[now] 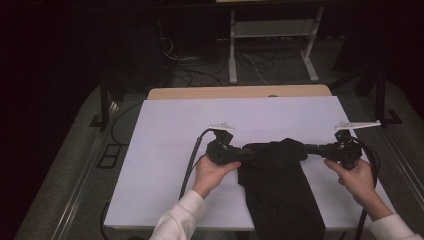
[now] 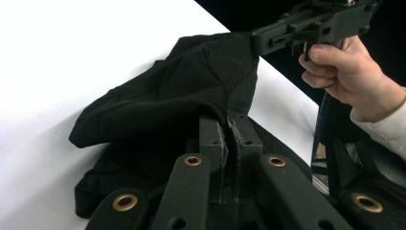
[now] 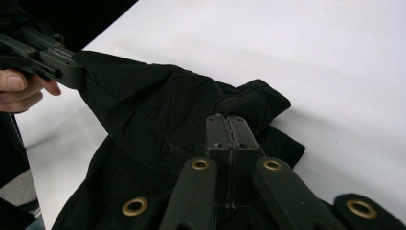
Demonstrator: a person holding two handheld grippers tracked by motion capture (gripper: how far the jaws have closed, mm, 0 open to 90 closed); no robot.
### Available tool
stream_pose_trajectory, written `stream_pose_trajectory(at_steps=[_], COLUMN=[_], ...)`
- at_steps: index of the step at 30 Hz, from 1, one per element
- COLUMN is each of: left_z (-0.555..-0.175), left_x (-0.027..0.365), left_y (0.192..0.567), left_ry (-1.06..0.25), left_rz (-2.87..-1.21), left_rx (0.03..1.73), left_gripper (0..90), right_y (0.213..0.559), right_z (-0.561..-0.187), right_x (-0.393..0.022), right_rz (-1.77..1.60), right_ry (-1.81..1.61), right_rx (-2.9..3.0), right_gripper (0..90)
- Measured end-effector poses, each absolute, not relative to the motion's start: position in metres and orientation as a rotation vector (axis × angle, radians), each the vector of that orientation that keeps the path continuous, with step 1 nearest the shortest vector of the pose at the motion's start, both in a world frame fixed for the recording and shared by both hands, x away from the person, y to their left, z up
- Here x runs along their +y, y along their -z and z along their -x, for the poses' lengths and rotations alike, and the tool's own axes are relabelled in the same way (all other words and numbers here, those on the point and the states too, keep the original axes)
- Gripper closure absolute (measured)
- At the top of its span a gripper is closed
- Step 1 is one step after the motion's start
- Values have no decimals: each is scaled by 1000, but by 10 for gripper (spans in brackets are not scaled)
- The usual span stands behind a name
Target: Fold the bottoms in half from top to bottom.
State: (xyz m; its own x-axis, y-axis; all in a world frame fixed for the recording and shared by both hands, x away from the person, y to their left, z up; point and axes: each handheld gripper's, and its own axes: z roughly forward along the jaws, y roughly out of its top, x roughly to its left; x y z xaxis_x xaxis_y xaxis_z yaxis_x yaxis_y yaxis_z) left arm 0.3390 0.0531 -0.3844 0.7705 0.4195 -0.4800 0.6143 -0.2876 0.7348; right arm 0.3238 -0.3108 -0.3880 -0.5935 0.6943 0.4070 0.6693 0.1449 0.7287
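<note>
Both sets of jaws are clenched on the cloth: the left gripper [image 1: 248, 153] pinches one upper corner of the black, soft fabric garment [image 1: 277, 185], the right gripper [image 1: 306, 148] the opposite corner, its top edge bunched between them. The garment lies on the white flat table sheet [image 1: 165, 150], its lower part trailing toward the near edge. Looks like a fold in mid-step: corners gripped and lifted, nothing laid over or flattened yet.

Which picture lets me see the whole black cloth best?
The high view: the black cloth lies there from its bunched top down to the table's near edge. The left gripper view and right gripper view show just its bunched top, pinched by both grippers.
</note>
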Motion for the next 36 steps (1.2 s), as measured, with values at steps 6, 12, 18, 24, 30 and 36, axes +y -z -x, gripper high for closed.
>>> stream_pose_trajectory(at_steps=[6, 12, 18, 24, 30, 36], left_z=[-330, -324, -315, -310, -307, -303], left_x=[59, 62, 58, 56, 59, 61], left_y=[397, 411, 417, 422, 428, 427], left_ry=[245, 270, 283, 298, 317, 324], left_rz=[-1925, -1937, -1976, -2032, -2049, -2042], left_rx=[780, 786, 759, 763, 771, 748], left_gripper=[844, 843, 843, 840, 841, 840], right_y=[392, 403, 409, 417, 422, 421], right_z=[-315, -307, -303, -300, -296, -292], right_x=[-312, -310, -308, -308, -307, -308], right_rz=[-1402, -1400, -1398, -1410, -1417, -1409], right_ry=[-1449, -1407, -1363, -1331, -1295, -1293], right_rx=[2394, 2447, 2490, 2531, 2567, 2571], right_gripper=[883, 883, 883, 882, 882, 882])
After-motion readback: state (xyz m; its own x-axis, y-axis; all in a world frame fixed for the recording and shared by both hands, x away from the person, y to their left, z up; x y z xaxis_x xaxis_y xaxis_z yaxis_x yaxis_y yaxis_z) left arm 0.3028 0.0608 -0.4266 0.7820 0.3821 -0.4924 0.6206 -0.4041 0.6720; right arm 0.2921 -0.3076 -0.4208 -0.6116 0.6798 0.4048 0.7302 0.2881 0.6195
